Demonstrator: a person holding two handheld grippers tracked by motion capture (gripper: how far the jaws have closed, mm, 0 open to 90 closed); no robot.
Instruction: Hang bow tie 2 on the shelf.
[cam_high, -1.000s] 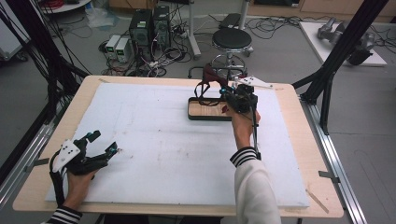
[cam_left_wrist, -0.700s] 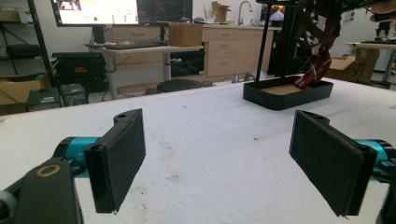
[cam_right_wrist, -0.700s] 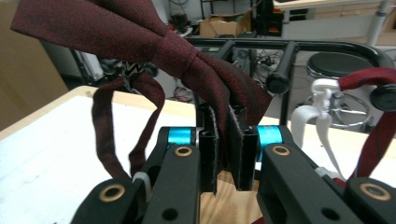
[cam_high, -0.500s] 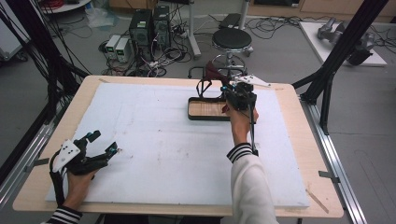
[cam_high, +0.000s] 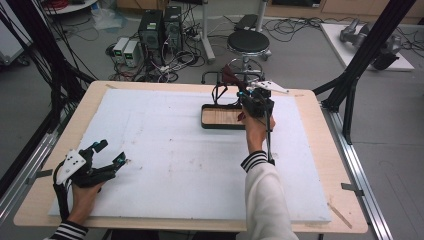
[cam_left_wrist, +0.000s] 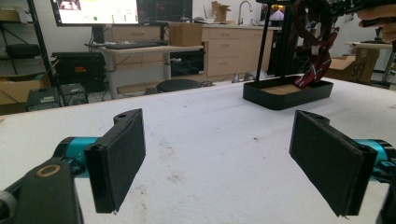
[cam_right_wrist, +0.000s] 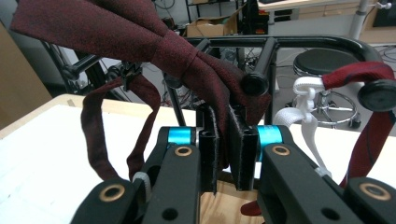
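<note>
Your right gripper (cam_right_wrist: 223, 149) pinches the dark red bow tie (cam_right_wrist: 140, 32) over the tray (cam_high: 220, 117) (near the table's far edge). Your left gripper (cam_left_wrist: 219, 163) is wide open, holding nothing.

The white mat on the desk (cam_high: 165, 150) lies bare from the left gripper (cam_high: 111, 159) across to the black tray (cam_high: 220, 117), so a hand can pass freely over that wide middle stretch and along the near edge. At the far side, the tray and the black rack (cam_right_wrist: 299, 44) rising over it block the way, with the dark red tie (cam_right_wrist: 140, 32) draped from the rack's bars and its strap hanging into the gaps. The right gripper (cam_high: 248, 97) and its forearm occupy the approach to the tray from the near right.
</note>
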